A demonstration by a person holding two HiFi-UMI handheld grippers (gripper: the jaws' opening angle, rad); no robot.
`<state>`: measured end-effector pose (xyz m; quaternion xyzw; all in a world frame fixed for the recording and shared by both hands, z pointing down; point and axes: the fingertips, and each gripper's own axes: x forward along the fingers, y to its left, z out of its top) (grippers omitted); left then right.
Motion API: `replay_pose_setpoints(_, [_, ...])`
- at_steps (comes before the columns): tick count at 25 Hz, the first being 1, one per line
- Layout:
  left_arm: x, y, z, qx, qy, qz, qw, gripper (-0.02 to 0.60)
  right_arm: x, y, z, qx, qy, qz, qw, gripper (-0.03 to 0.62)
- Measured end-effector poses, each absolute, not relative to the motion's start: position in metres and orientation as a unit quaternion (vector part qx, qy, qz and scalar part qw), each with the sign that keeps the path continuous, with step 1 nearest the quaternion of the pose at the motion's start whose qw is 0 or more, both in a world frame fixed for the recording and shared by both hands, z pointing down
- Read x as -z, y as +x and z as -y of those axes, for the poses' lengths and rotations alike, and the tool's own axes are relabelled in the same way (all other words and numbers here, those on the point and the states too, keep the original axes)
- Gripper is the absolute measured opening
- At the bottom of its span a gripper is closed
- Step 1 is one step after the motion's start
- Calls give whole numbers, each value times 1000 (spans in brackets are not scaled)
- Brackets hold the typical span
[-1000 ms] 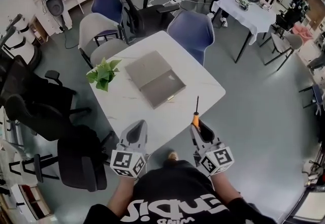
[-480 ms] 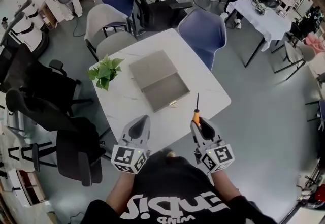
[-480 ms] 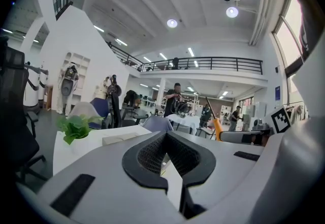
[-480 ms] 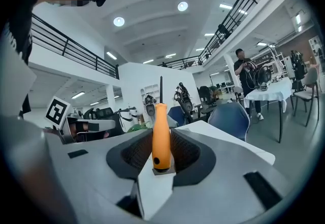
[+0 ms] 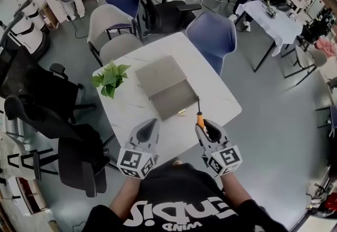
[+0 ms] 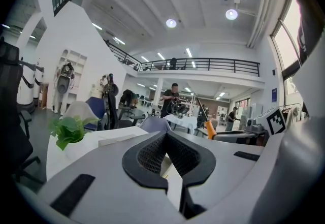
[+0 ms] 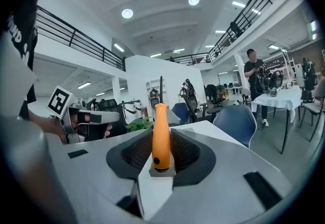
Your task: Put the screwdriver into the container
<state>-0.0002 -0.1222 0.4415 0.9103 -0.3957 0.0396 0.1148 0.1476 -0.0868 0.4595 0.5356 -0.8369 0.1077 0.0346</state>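
Right gripper [image 5: 203,129] is clamped on the orange handle of the screwdriver [image 7: 161,136]. The shaft points ahead over the white table [image 5: 131,115], tip near the open grey container [image 5: 174,100]. Left gripper [image 5: 149,127] has its jaws together, empty. Judgement: the tool is light and rigid. The smooth plastic handle may pivot in the pads, so a mid-handle hold suits it.

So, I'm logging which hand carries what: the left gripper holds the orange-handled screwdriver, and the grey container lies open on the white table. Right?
Wrong gripper: the screwdriver is clamped by its orange handle in the right gripper, not the left gripper, as the right gripper view shows. The grey container does lie open on the white table.
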Motion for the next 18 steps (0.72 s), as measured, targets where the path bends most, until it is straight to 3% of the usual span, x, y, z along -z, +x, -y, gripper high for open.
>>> replay_pose_setpoints(18, [-455,-12,143,-47,910,390,133,14,-531,121,165,-55,452,865,210,104])
